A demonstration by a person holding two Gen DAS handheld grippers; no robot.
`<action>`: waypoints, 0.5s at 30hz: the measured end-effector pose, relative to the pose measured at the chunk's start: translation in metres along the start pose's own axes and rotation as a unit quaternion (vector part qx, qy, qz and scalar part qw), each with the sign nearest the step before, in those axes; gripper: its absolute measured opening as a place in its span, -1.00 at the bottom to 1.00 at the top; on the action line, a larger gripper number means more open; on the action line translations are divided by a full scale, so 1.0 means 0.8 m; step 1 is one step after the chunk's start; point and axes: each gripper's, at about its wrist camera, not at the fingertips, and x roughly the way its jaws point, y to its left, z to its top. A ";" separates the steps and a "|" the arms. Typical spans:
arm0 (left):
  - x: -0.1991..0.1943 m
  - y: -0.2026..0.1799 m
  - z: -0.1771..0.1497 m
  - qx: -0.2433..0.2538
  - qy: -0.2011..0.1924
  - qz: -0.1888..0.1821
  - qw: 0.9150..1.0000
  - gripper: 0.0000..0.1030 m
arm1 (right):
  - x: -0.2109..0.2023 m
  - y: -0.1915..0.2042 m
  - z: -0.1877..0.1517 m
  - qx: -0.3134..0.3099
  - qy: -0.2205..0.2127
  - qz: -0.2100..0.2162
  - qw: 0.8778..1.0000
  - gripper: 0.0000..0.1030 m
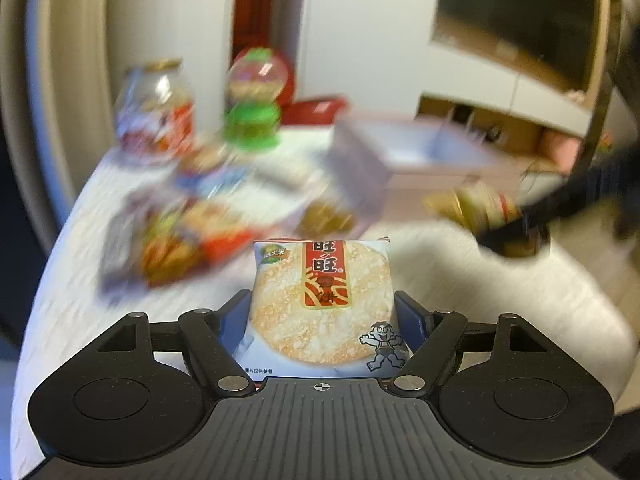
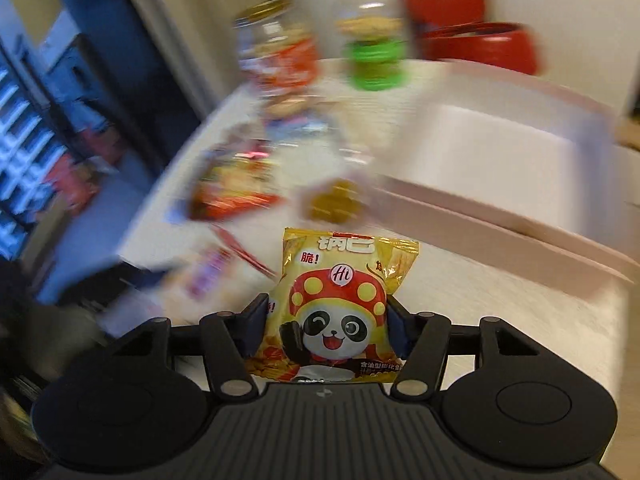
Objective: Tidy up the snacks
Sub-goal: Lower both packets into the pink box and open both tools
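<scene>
My left gripper (image 1: pixel 322 300) is shut on a white rice-cracker packet (image 1: pixel 316 332) with a red label; the blue pads press both of its sides. My right gripper (image 2: pixel 327 304) is shut on a yellow snack packet (image 2: pixel 340 280) with a panda in a red mushroom cap, held upright above the white table (image 2: pixel 500 320). In the left wrist view that yellow packet (image 1: pixel 480 208) shows blurred at the right, in a black gripper. An open white box with a pinkish rim (image 2: pixel 480 232) lies just beyond the right gripper and also shows in the left wrist view (image 1: pixel 420 148).
Loose snack packets (image 1: pixel 180 240) (image 2: pixel 232 188) and a small gold packet (image 1: pixel 324 216) (image 2: pixel 334 200) lie on the table. At the back stand a gold-lidded clear jar (image 1: pixel 156 108) (image 2: pixel 276 48), a green-based jar (image 1: pixel 252 108) (image 2: pixel 372 40) and red containers (image 2: pixel 480 44). The table edge drops at the left.
</scene>
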 end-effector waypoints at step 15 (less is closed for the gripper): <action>0.296 -0.108 0.252 -0.013 0.086 -0.068 0.994 0.58 | -0.016 -0.079 -0.062 0.032 -0.056 -0.054 0.996 0.15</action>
